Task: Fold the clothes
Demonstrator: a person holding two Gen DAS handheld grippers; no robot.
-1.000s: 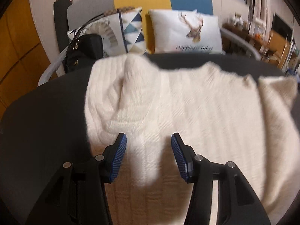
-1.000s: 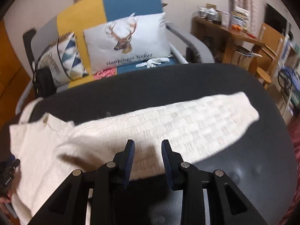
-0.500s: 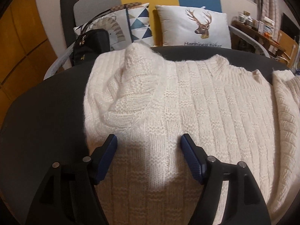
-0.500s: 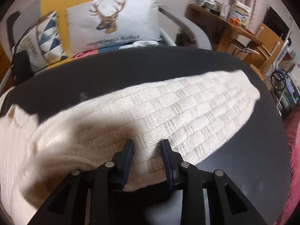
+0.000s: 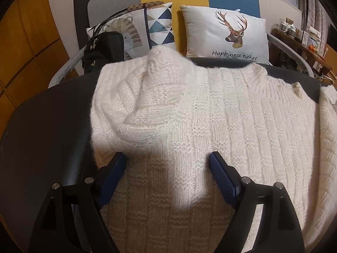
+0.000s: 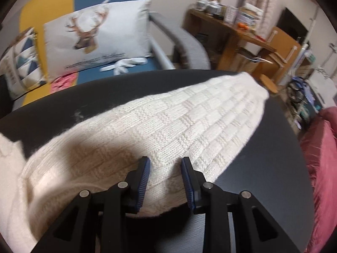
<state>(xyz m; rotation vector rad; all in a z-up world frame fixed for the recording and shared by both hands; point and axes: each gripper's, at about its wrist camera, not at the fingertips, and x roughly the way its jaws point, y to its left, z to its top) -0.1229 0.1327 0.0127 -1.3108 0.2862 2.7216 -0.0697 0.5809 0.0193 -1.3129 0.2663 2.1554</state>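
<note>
A cream knitted sweater (image 5: 231,126) lies spread on the dark table (image 5: 42,137). One sleeve (image 5: 147,105) is folded over its body at the left. My left gripper (image 5: 168,160) hovers over the lower part of the body; its jaws are opening wide and nothing is pressed between them. In the right wrist view the other sleeve (image 6: 189,122) stretches flat toward the table's right side. My right gripper (image 6: 165,164) hangs low over that sleeve's near edge. Its jaws stand a narrow gap apart, and the knit below shows through the gap, lying flat.
Behind the table stands a sofa with a deer pillow (image 5: 227,35), a patterned pillow (image 5: 155,27) and a black bag (image 5: 103,50). A wooden desk (image 6: 242,33) with clutter is at the back right. Red fabric (image 6: 322,147) lies beyond the table's right edge.
The left jaws have spread much wider over the sweater body. The right gripper has come down and forward, from short of the sleeve to right over its near edge, with its gap unchanged.
</note>
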